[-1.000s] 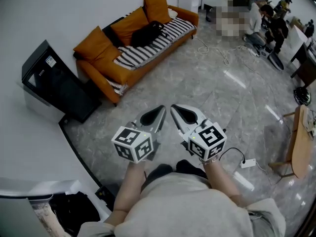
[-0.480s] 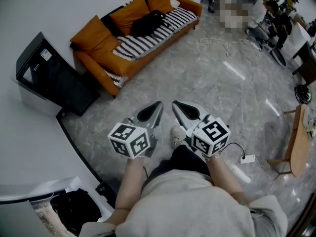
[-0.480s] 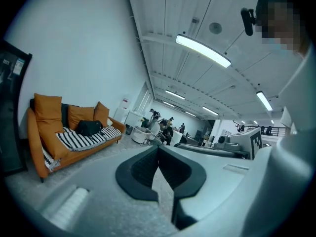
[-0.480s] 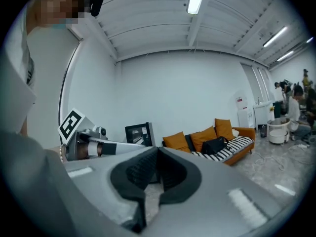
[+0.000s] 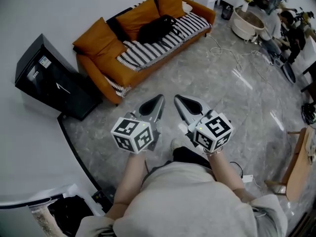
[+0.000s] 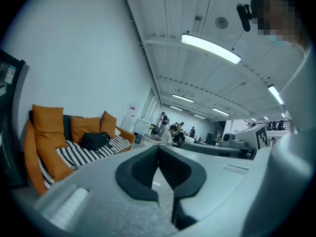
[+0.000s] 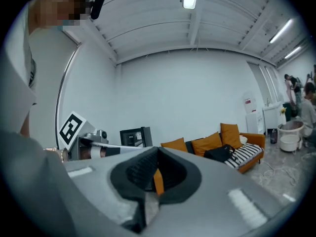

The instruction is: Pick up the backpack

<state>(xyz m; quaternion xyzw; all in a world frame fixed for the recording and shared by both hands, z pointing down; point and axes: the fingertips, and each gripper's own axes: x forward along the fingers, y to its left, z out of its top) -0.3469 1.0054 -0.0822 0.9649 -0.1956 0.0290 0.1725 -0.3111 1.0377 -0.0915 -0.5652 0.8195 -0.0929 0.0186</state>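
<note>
The black backpack (image 5: 157, 27) lies on the striped cover of an orange sofa (image 5: 101, 63) against the far wall; it also shows small in the left gripper view (image 6: 95, 140) and in the right gripper view (image 7: 218, 153). My left gripper (image 5: 160, 99) and right gripper (image 5: 178, 100) are held side by side at waist height over the floor, well short of the sofa. Both are shut with nothing between their jaws, and both point towards the sofa.
A black cabinet (image 5: 47, 85) stands left of the sofa by the wall. Orange cushions (image 5: 170, 0) line the sofa back. Cables (image 5: 232, 58) trail over the grey marble floor. A white tub (image 5: 248, 22) and people sit at the far right; a wooden table (image 5: 302, 157) is at the right edge.
The person has walked towards the sofa with both grippers held together. The sofa and backpack now sit nearer and more central in the head view. Both grippers stay shut.
</note>
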